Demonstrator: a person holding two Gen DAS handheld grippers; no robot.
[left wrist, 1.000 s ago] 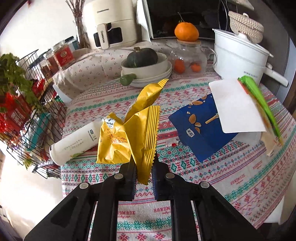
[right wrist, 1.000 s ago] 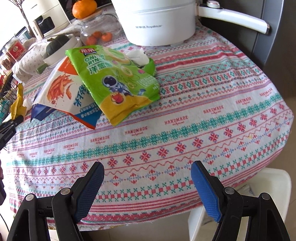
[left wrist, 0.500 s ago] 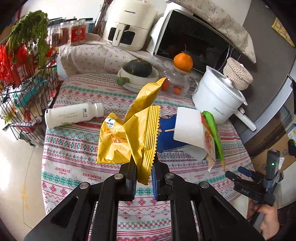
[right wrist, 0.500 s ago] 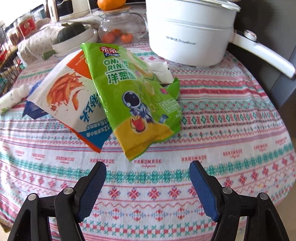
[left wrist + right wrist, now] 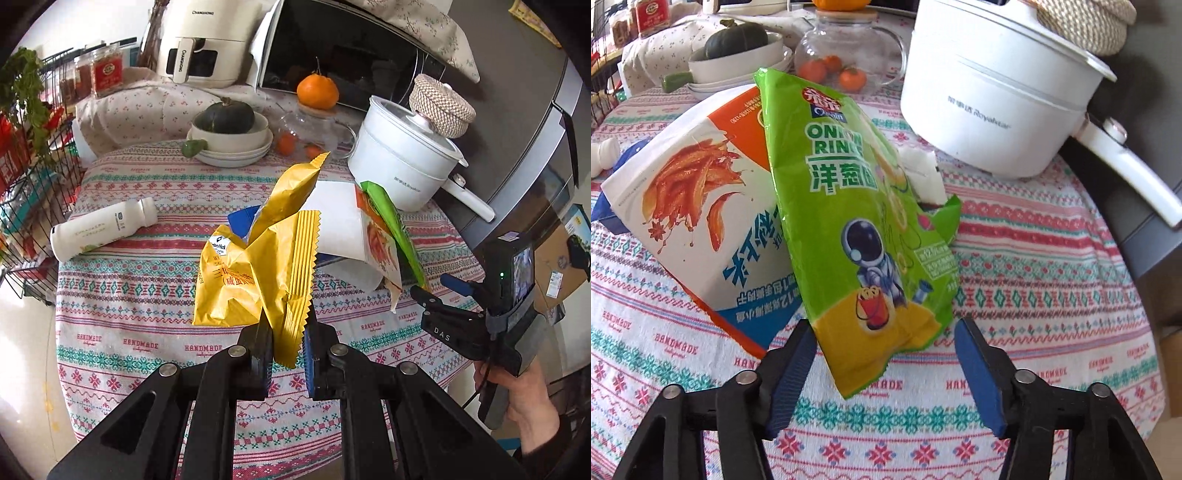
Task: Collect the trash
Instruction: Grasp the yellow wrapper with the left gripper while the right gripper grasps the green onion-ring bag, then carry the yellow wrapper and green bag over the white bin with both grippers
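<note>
The left gripper is pinching the yellow wrapper, hanging upright above the table. The right gripper is standing spread around the green bag's near end, its long axis pointing away toward the pot.

A crumpled yellow foil snack wrapper hangs upright above the patterned tablecloth, its serrated seam pinched. A green onion-ring snack bag lies overlapping a white-and-orange snack bag, itself atop a blue packet. A white plastic bottle lies on its side.
</note>
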